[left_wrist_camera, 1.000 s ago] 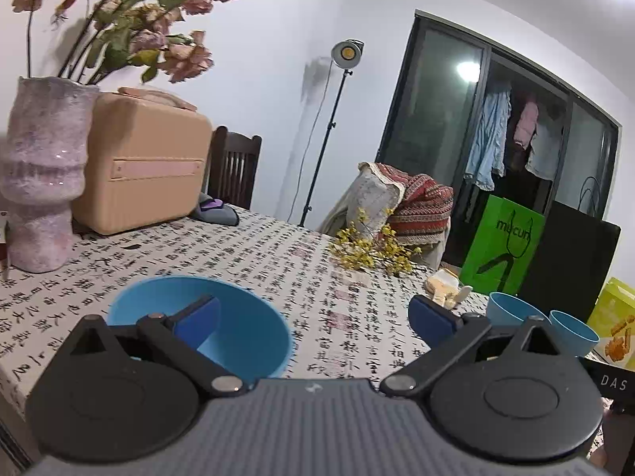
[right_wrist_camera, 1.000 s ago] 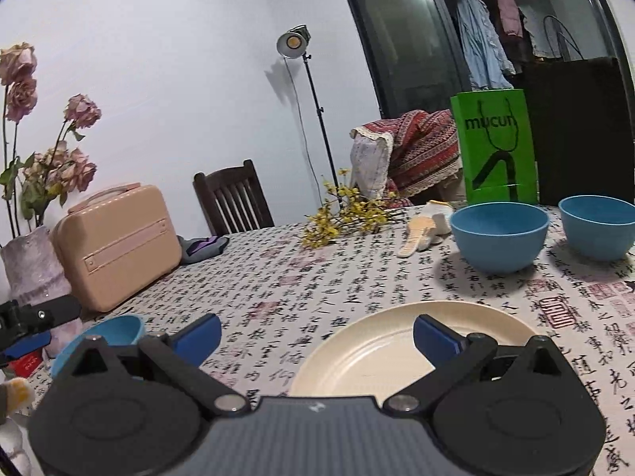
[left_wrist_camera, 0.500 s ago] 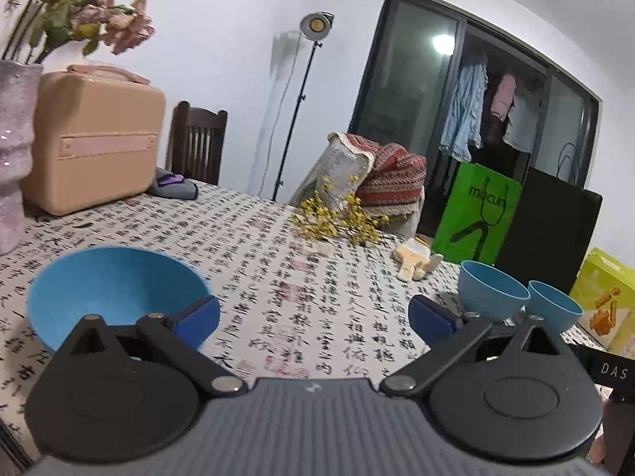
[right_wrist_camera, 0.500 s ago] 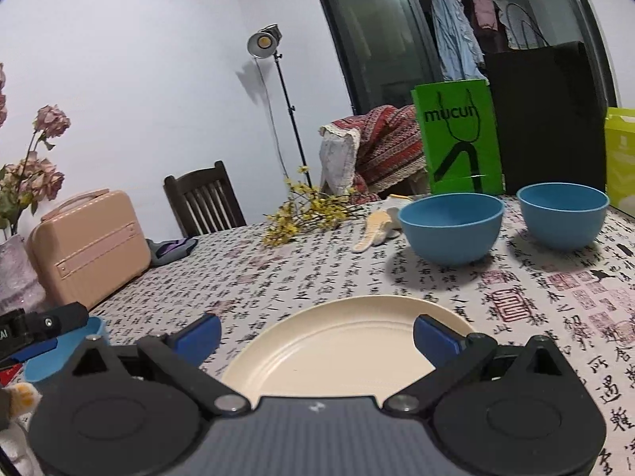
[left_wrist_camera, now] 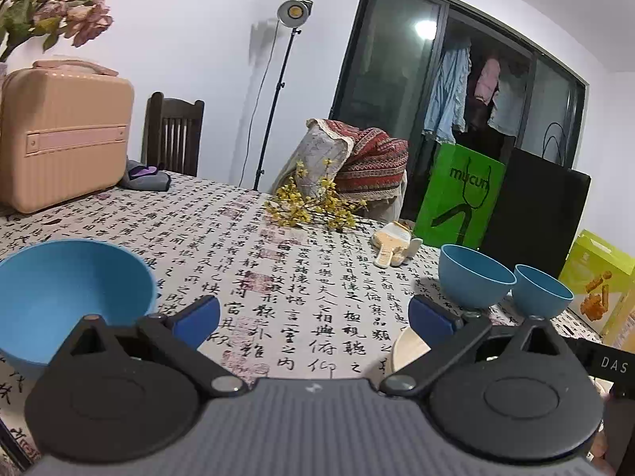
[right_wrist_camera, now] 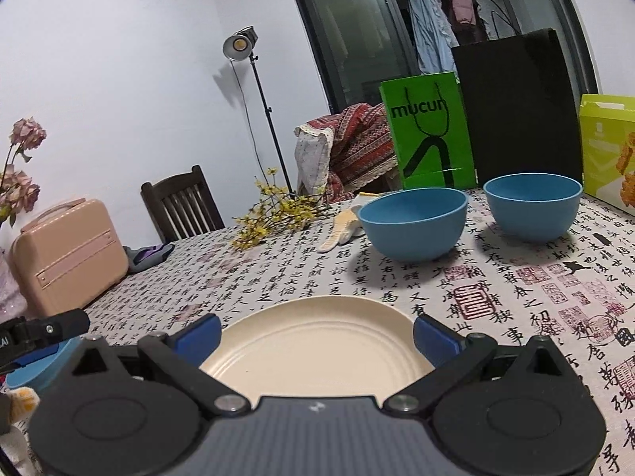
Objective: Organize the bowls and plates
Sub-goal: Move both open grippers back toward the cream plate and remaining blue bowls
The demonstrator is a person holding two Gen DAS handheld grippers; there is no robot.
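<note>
Your left claw [left_wrist_camera: 313,313] was spread wide and held nothing, hovering low over a table [left_wrist_camera: 254,261] covered in a white cloth printed with black calligraphy. A blue bowl [left_wrist_camera: 71,297] sat upright on the cloth at about nine o'clock from that claw, just beside its left finger. At about two o'clock, well apart from it, two more blue bowls stood near each other: the larger bowl [left_wrist_camera: 474,277] and the smaller bowl [left_wrist_camera: 541,291]. The rim of a cream plate [left_wrist_camera: 408,347] peeked out beside the left claw's right finger.

Your right claw [right_wrist_camera: 317,337] was also spread wide and empty. The cream plate [right_wrist_camera: 317,345] lay flat on the table right in front of it, seen between the two blue finger pads [right_wrist_camera: 198,333]; whether the pads touched its rim could not be told. From this view the two bowls stood at about one o'clock, the nearer bowl [right_wrist_camera: 412,224] and the farther bowl [right_wrist_camera: 532,206], both upright and apart from each other.

Beyond them stood a green bag [right_wrist_camera: 428,131], a yellow box [right_wrist_camera: 607,150], a spray of yellow flowers [right_wrist_camera: 278,214] and a pink case [right_wrist_camera: 67,256].
</note>
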